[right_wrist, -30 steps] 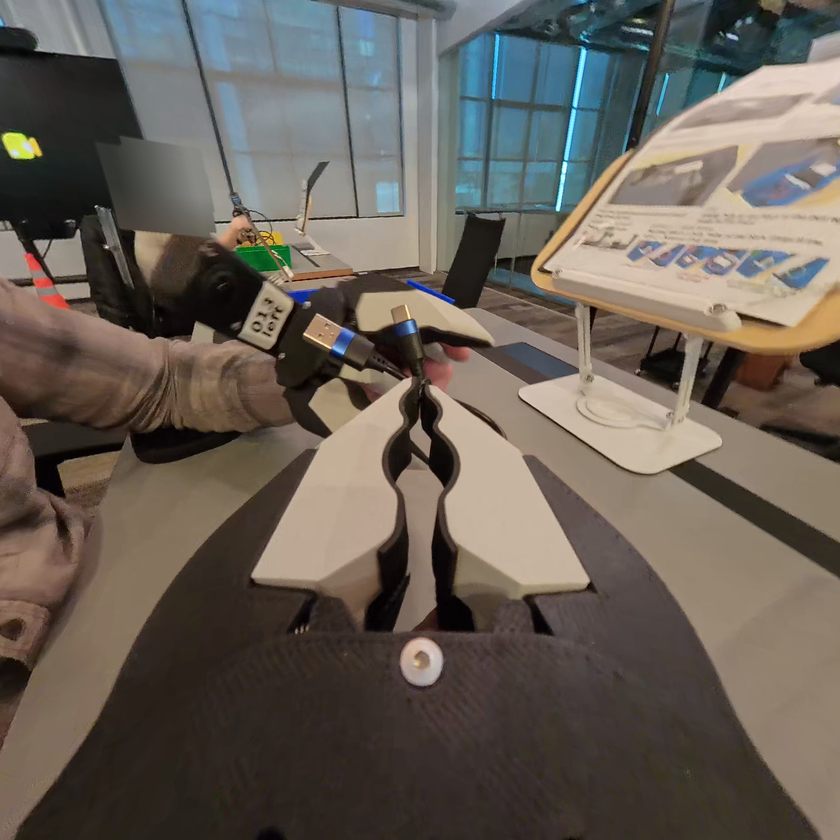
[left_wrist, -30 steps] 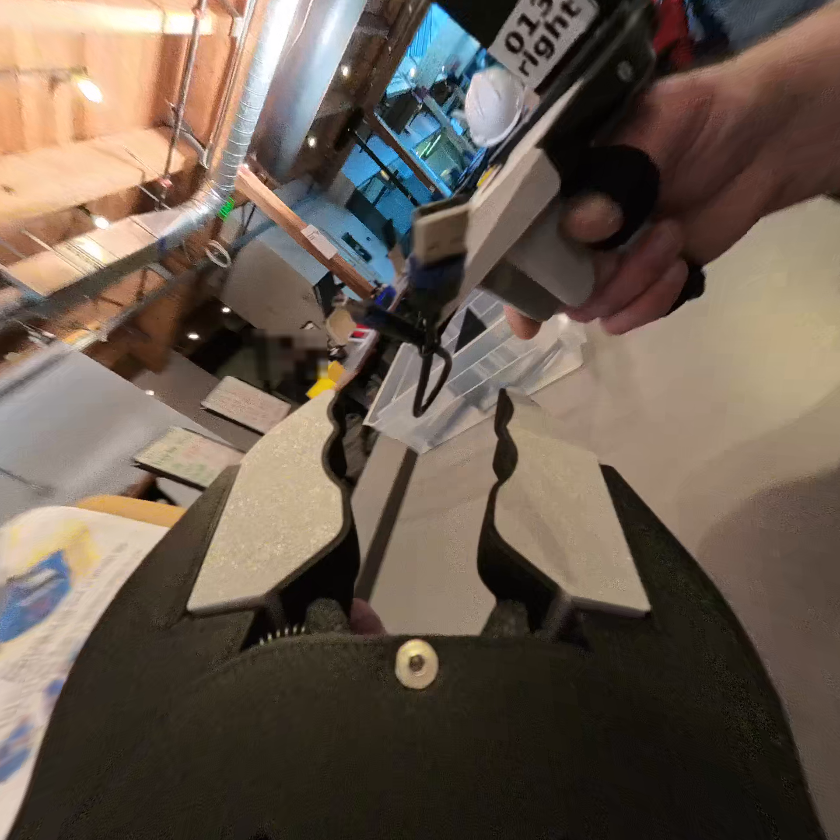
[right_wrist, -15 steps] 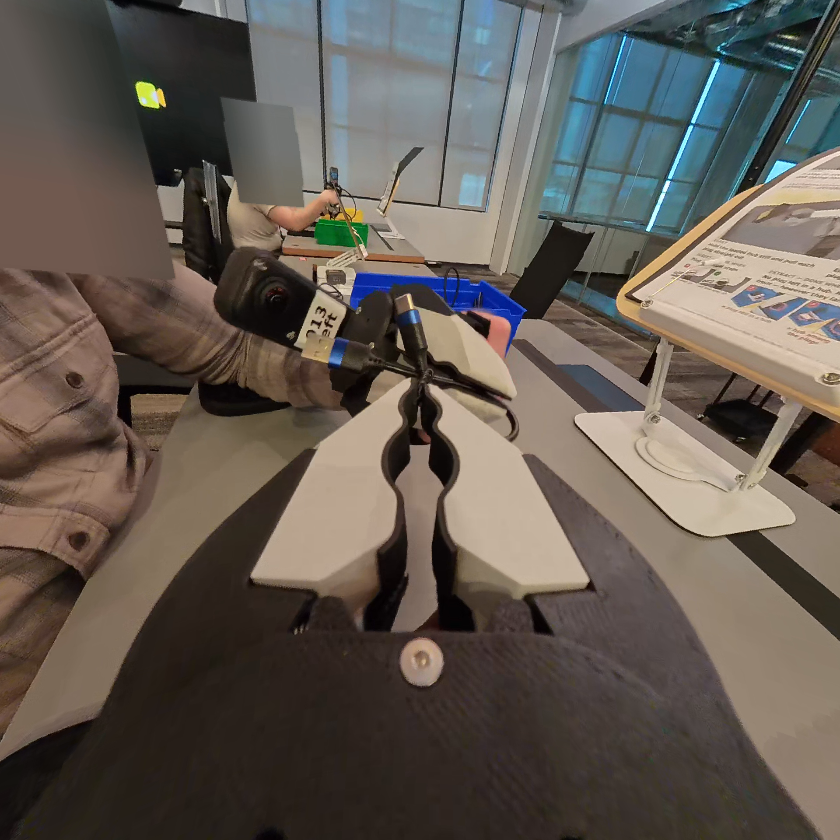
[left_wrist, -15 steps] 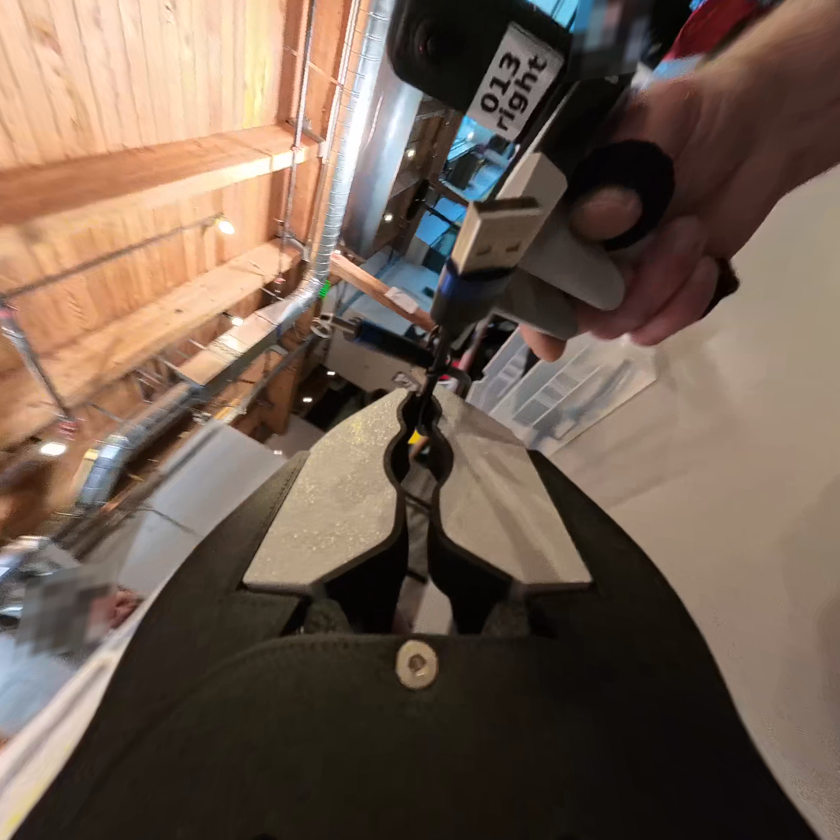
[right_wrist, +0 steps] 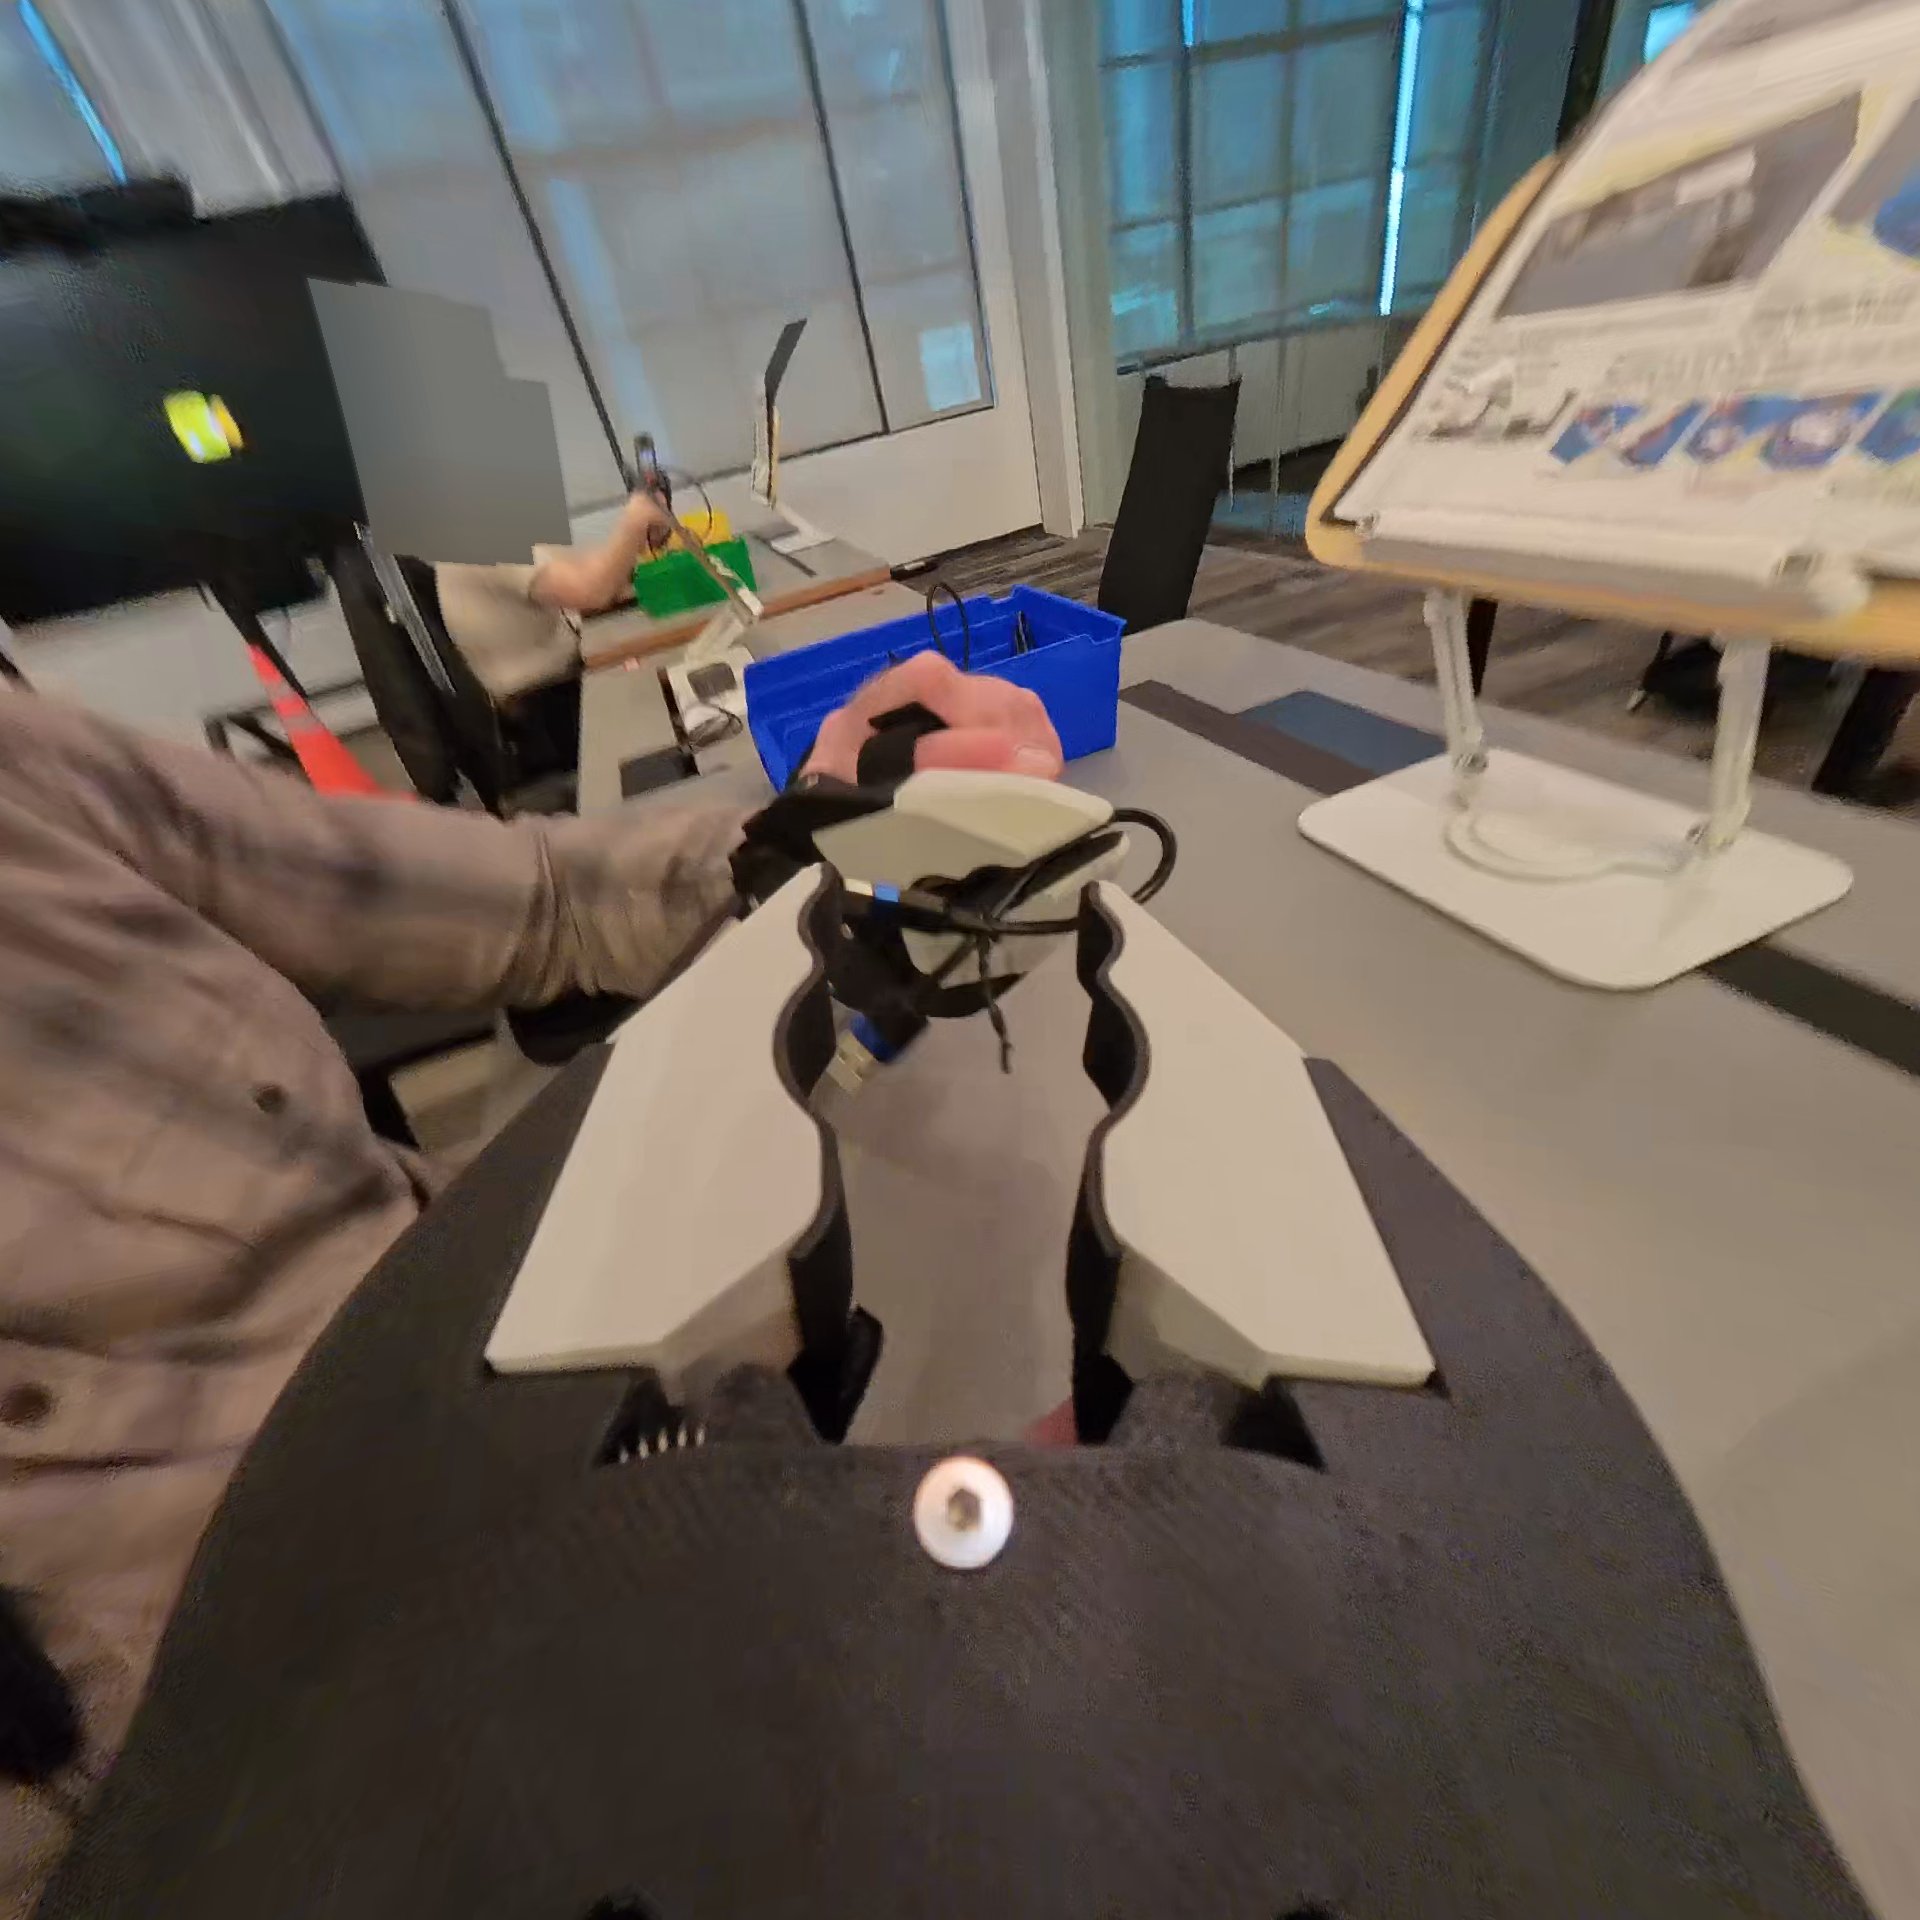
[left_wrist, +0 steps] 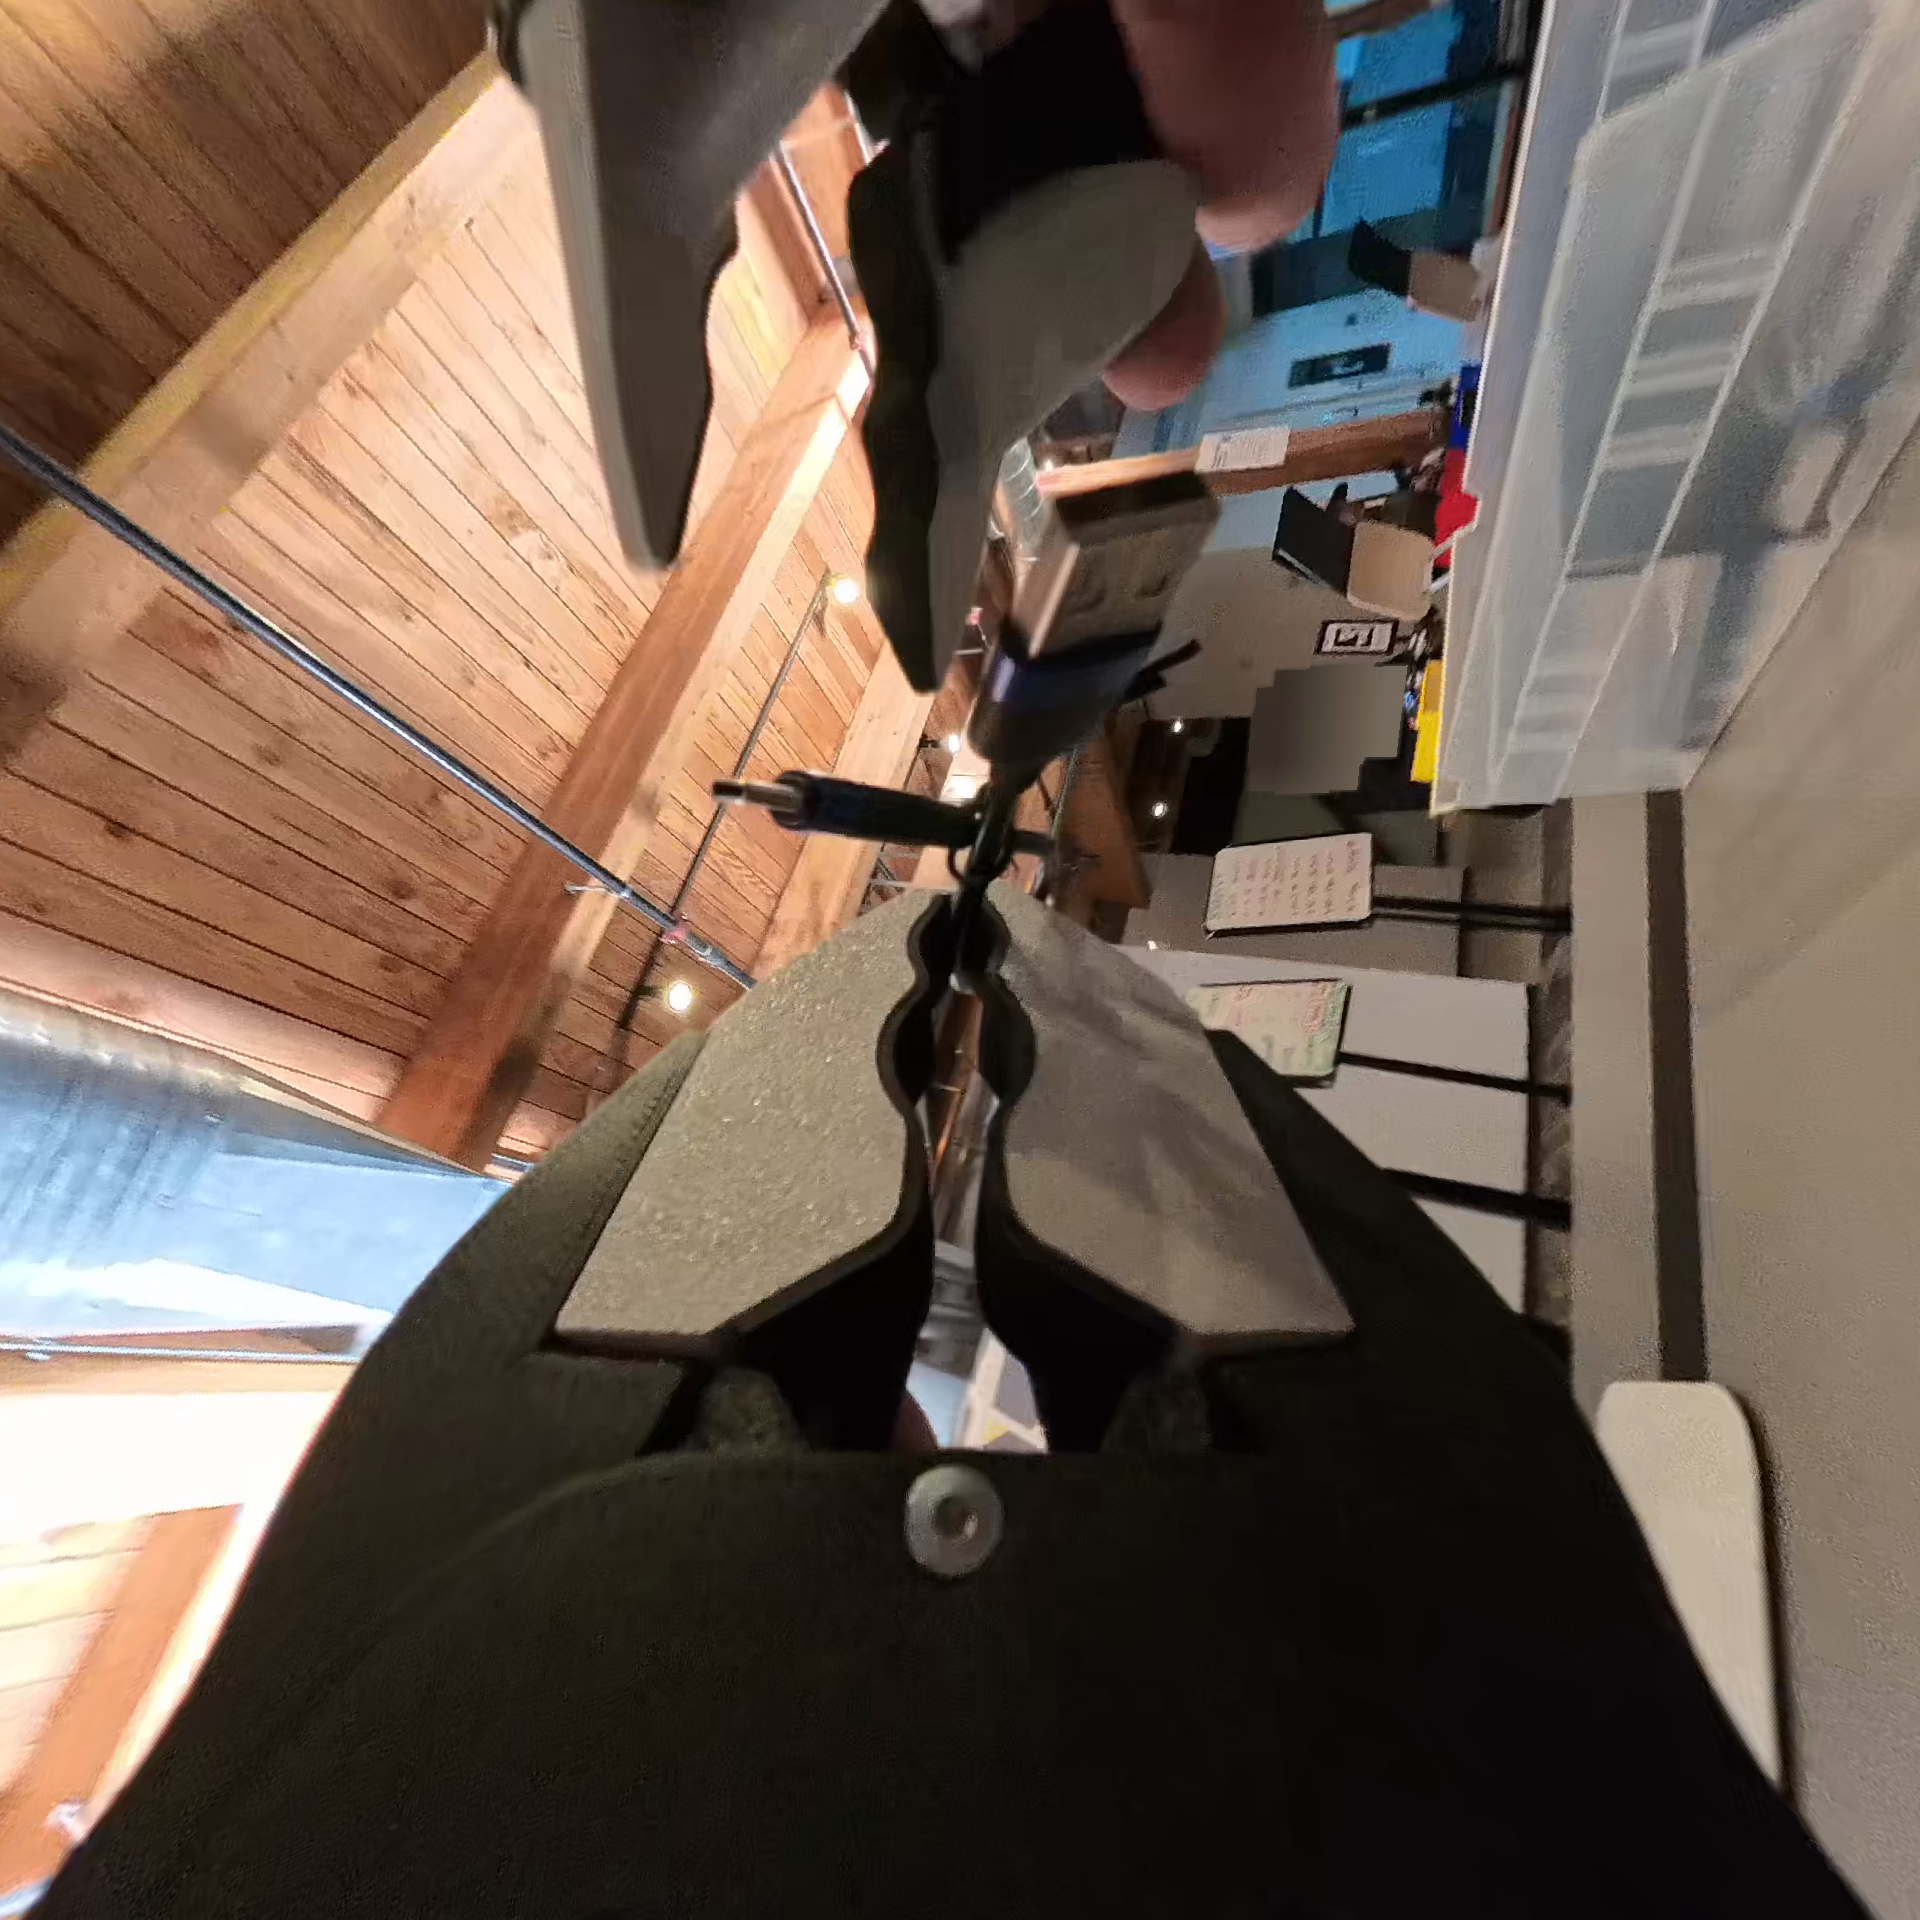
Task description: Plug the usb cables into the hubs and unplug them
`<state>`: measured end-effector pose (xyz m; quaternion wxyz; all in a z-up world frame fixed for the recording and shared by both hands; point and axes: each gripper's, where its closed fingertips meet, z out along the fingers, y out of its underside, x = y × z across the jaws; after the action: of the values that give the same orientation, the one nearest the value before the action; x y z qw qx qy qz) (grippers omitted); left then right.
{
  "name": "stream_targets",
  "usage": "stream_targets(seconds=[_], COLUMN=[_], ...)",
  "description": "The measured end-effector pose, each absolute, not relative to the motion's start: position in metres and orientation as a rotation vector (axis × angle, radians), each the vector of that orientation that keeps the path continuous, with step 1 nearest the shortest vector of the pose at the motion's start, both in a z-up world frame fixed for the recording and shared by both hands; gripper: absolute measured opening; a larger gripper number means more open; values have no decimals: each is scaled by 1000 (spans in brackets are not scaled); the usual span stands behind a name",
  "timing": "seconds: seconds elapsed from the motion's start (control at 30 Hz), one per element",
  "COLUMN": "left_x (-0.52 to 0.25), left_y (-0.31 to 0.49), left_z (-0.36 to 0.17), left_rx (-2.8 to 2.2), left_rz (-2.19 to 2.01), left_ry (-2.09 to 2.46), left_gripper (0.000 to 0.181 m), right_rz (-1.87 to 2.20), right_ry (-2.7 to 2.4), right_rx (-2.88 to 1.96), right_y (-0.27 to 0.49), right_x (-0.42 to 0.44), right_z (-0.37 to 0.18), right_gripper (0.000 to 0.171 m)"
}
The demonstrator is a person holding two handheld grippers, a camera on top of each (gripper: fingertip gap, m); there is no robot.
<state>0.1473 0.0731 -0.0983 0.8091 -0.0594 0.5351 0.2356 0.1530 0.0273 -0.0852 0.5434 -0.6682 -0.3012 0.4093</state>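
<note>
We hold the usb cable [left_wrist: 961,914] clamped at its bundled middle between the closed jaws of our left gripper [left_wrist: 961,940]. Half a second ago both grippers pinched this bundle; our right gripper [right_wrist: 951,925] has since released, its jaws now standing wide apart with nothing between them. The handover from right to left is therefore complete.

In the left wrist view, the large silver plug [left_wrist: 1107,561] with its blue collar projects beyond the tips toward the far side, and the small plug [left_wrist: 764,795] points off to the left. The fingers [left_wrist: 644,312] of the right gripper hang close above the large plug, apart from it.

In the right wrist view, the left gripper [right_wrist: 966,842] sits just beyond our open tips, and loose loops of cable [right_wrist: 1143,842] spill out of it above the grey table [right_wrist: 1455,1195]. A blue bin [right_wrist: 1039,665] stands farther back, and a document stand [right_wrist: 1579,883] occupies the far right.

No hub is visible in either view. We judge that the free right gripper should next take a plug body, since the present mid-cable grip gives little control for insertion.
</note>
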Motion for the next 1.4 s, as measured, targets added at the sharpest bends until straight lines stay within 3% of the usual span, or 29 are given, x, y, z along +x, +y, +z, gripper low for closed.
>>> stream_targets(seconds=[0.23, 0.57, 0.73, 0.9, 1.03, 1.13, 1.2, 1.23, 1.27, 1.4], left_x=[153, 151, 152, 150, 141, 139, 141, 141, 143, 149], left_y=[76, 87, 87, 93, 101, 100, 94, 90, 86, 83], left_z=[-108, -112, -102, -100, -92, -92, -86, -80, -80, -90], left_rx=[-86, -93, -140, -202, -300, -563, -767, -813, -847, -952], left_rz=[601, 615, 570, 488, 335, -93, -455, -583, -660, -755], left_ry=[1153, 1167, 1174, 1193, 1221, 1309, 1304, 1277, 1291, 1319], left_gripper=[3, 3, 4, 25, 44, 39, 45, 39, 29, 30], right_rz=[963, 998, 978, 956, 842, 667, 584, 556, 538, 463], right_ry=[-672, -624, -635, -627, -621, -655, -669, -677, -686, -706], right_rx=[-1869, -1821, -1712, -1650, -1586, -1536, -1519, -1510, -1502, -1482], right_y=[46, 53, 55, 58, 66, 73, 76, 77, 77, 80], right_x=[128, 121, 126, 130, 145, 155, 157, 157, 155, 151], right_z=[-134, -141, -132, -123, -115, -110, -108, -106, -106, -106], right_gripper=[47, 2, 0, 0, 0, 0, 0, 0, 0, 0])
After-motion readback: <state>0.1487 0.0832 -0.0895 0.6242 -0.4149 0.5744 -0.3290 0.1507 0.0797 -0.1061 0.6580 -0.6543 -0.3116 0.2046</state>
